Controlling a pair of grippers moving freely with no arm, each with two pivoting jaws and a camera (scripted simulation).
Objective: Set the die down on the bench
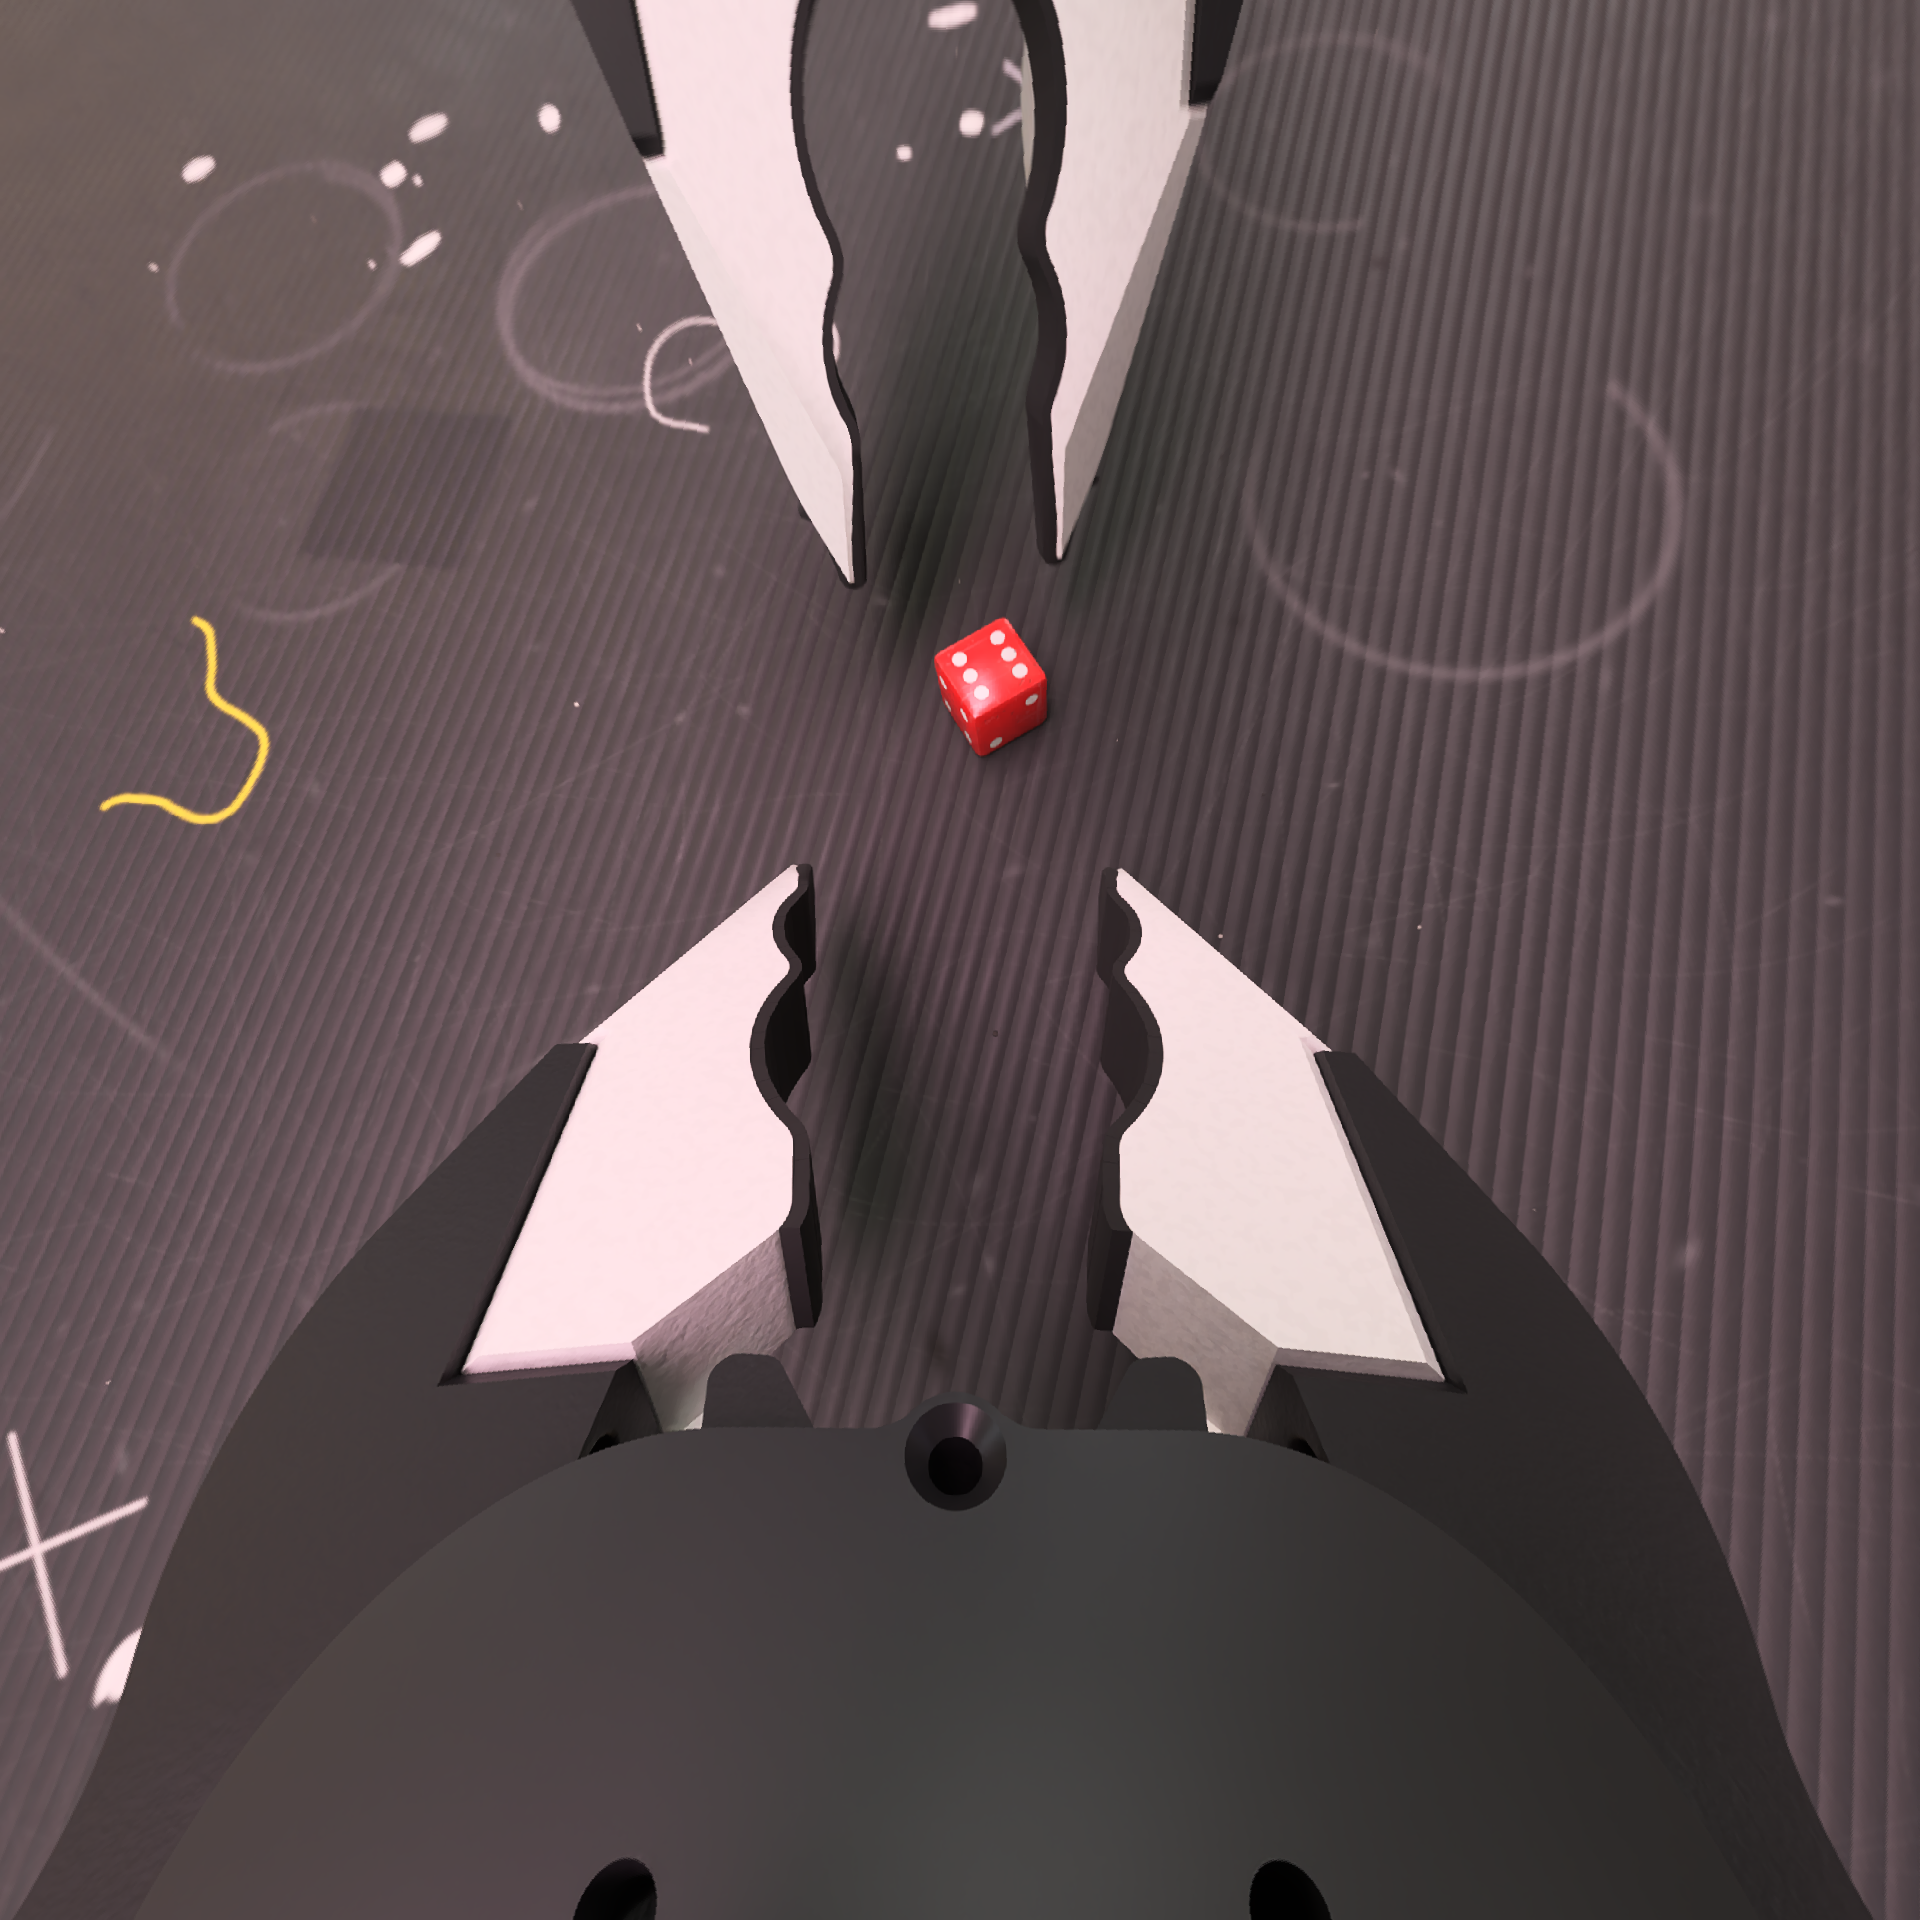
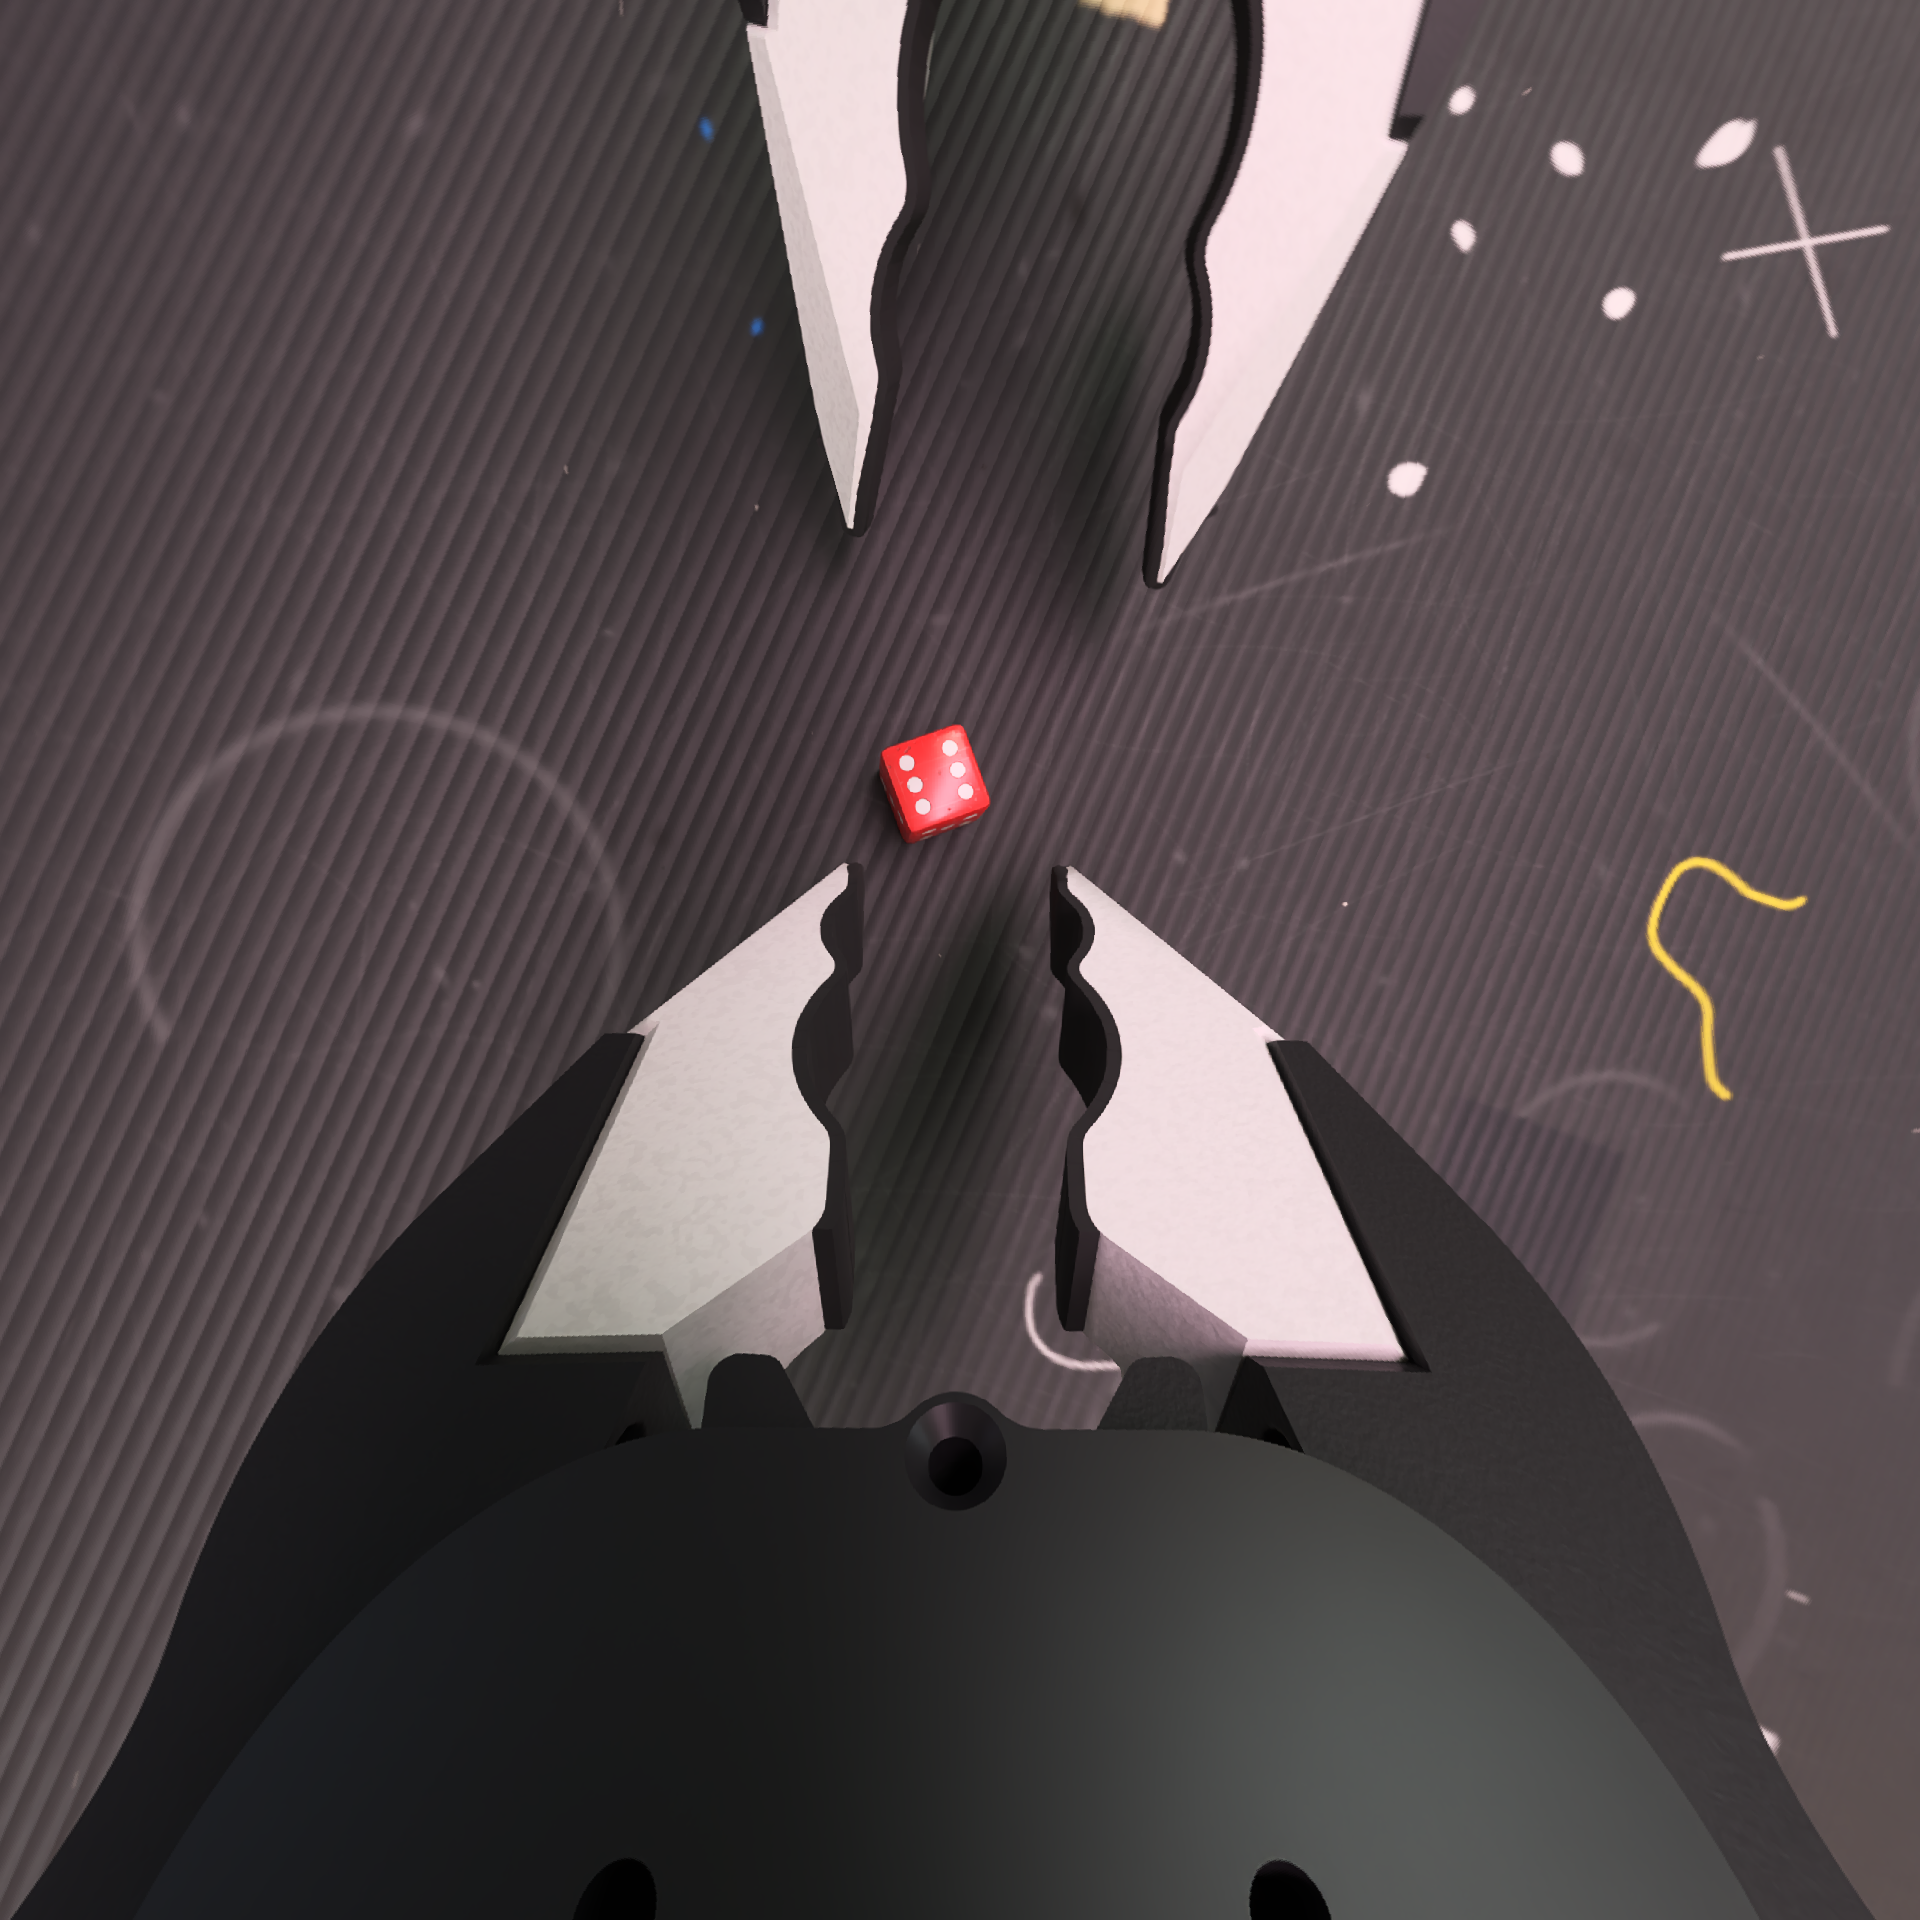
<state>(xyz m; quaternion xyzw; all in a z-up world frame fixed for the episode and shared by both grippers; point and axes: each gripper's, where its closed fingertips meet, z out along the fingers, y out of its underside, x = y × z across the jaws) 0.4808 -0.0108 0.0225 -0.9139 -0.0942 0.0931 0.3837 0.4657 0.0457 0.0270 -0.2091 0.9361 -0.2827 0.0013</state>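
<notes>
A small red die point(image 1: 989, 686) with white pips rests on the dark ribbed bench point(image 1: 1455, 935), its six-pip face up. It also shows in the right wrist view point(image 2: 934, 781). My left gripper point(image 1: 956, 871) is open and empty, with the die a short way ahead of its fingertips. My right gripper point(image 2: 956, 868) is open and empty, with the die just beyond its tips, slightly left of centre. The two grippers face each other across the die: the right gripper shows far off in the left wrist view point(image 1: 954, 571), and the left gripper in the right wrist view point(image 2: 1003, 556).
The bench surface point(image 2: 416, 520) carries chalk rings, white blobs, a white cross point(image 2: 1806, 241) and a yellow squiggle point(image 1: 213, 732), all flat marks. A tan object point(image 2: 1127, 8) shows at the top edge of the right wrist view.
</notes>
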